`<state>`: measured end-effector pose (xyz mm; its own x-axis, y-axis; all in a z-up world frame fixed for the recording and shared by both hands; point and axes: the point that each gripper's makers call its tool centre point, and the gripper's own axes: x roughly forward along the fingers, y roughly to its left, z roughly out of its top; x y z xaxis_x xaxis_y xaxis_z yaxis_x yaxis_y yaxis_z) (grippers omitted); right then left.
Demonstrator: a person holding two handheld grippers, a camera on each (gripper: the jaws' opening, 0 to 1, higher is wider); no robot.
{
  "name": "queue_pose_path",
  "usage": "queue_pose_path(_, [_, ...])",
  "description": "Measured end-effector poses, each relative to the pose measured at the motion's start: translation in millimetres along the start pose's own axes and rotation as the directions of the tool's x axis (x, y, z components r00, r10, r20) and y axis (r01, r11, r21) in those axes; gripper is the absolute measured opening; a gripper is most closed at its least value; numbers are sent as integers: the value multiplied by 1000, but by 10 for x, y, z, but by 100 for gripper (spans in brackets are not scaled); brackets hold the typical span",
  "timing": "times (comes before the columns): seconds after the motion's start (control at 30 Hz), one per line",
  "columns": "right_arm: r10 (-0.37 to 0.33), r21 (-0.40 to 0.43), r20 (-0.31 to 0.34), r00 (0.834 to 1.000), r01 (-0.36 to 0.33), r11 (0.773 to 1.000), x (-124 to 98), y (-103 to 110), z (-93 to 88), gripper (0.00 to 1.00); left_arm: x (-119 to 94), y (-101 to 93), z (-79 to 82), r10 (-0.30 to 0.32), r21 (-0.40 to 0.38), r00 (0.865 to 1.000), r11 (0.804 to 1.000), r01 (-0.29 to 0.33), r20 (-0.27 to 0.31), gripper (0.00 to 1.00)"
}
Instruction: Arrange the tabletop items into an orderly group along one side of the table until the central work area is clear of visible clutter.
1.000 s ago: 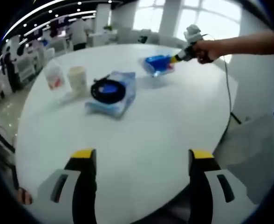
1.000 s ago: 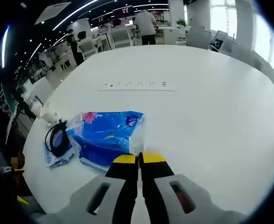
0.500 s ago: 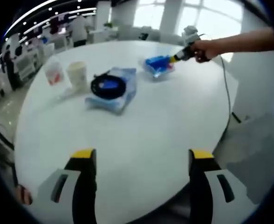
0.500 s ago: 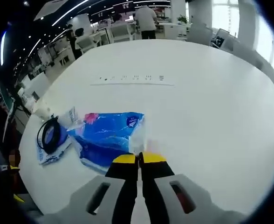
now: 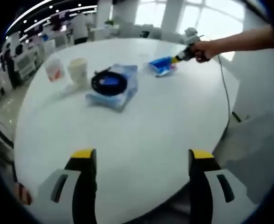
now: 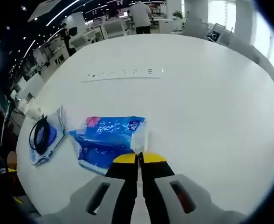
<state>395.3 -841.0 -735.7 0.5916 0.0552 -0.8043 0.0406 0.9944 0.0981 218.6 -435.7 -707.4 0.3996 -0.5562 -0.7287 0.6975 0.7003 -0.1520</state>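
White round table in an open office; right claw pinching tissue pack.

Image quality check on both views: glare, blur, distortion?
Left gripper view: windows blown out at top, fisheye bends the white table edge, blue packet soft. Right gripper view: window glare top right, blue packet print fairly sharp, background desks smeared.

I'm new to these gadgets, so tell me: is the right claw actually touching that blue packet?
Touching. In the right gripper view the right claw is pinched shut on the clear end flap of the blue packet lying on the white table.
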Motion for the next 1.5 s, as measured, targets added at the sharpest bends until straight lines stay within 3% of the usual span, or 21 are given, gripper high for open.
queue_pose_path(1.5, [-11, 2, -9, 1000, 11, 1000, 40, -161, -58, 2, 11, -26, -119, 0, 28, 999, 1000, 1, -46, 78])
